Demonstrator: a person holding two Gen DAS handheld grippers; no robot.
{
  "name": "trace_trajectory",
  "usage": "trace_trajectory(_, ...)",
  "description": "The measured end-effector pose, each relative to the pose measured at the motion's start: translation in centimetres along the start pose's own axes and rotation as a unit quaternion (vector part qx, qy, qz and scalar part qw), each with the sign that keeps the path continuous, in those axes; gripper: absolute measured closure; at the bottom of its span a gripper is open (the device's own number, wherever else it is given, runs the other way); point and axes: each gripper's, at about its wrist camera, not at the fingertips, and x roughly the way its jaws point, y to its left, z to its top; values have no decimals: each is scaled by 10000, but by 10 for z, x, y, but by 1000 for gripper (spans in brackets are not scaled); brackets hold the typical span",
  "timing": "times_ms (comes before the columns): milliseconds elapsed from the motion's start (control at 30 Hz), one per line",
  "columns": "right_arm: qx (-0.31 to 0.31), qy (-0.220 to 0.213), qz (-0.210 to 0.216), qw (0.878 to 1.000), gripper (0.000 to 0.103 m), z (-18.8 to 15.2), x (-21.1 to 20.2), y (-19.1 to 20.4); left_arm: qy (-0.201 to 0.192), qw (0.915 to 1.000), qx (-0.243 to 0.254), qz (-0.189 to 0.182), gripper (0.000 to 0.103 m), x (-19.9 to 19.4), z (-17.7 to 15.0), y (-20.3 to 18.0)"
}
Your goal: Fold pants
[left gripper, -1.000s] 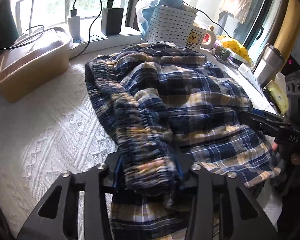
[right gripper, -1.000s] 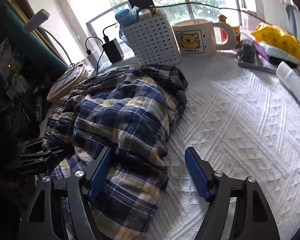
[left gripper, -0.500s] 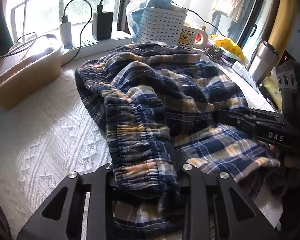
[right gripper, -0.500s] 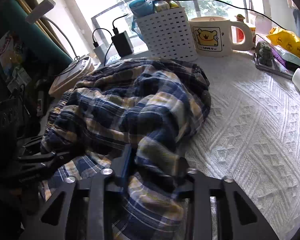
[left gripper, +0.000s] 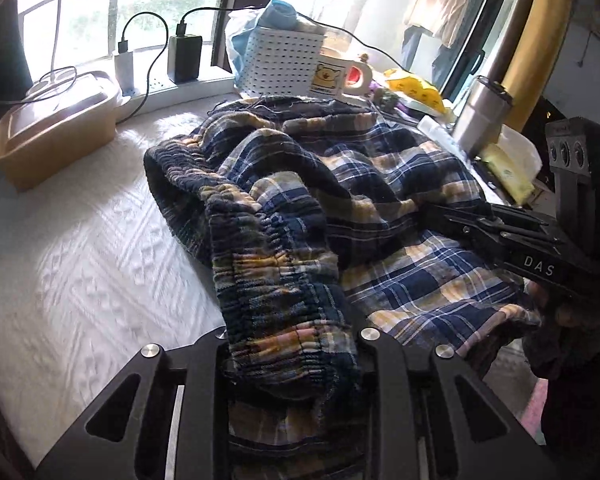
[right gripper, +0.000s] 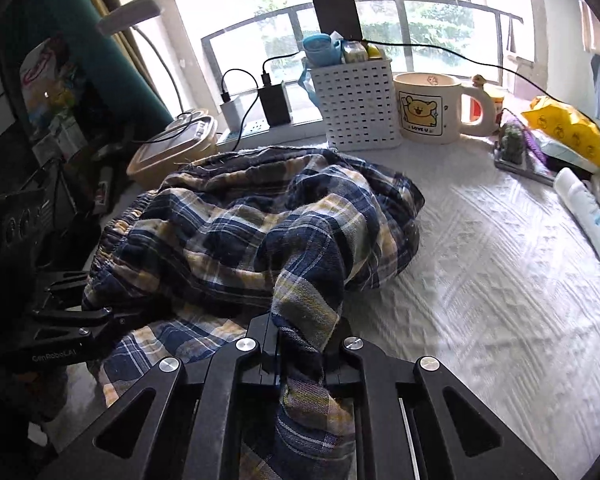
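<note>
Blue, yellow and white plaid pants lie bunched on a white textured table cover. My left gripper is shut on the gathered elastic waistband, which drapes over its jaws. My right gripper is shut on a fold of the plaid cloth at the pile's near edge and lifts it off the table. The pants also show in the right wrist view. Each gripper shows in the other's view: the right one at the right edge, the left one at the left edge.
At the back stand a white perforated basket, a bear mug, chargers and a tan lidded box. A steel tumbler, a yellow bag and a white tube line the right side.
My right gripper went from open beside the pile to shut on a fold of the pants. Both grippers have lifted and drawn the cloth towards me; the pile has bunched up.
</note>
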Motion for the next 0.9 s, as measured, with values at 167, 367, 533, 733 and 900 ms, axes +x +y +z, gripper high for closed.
trace_trajectory(167,-49,-20,-7,10000,92,-17,-19,7,-63,10000,-64,-37,79,-16,-12,-9)
trace_trajectory(367,-256,-253,4,9994,92,-17,-43,25,-399,9992,-4,73,79,-50,-13,-15)
trace_trajectory(533,-516,-538,88,9972,92,-2,-63,50,-798,9965,23,251,79,-91,-10,-10)
trace_trajectory(733,-951,-859,269,9914,92,23,-80,97,-1352,9888,-102,626,79,-143,-12,11)
trace_trajectory(900,-1325,-963,515,9852,92,41,-79,144,-1731,9796,-222,1000,79,-186,-24,38)
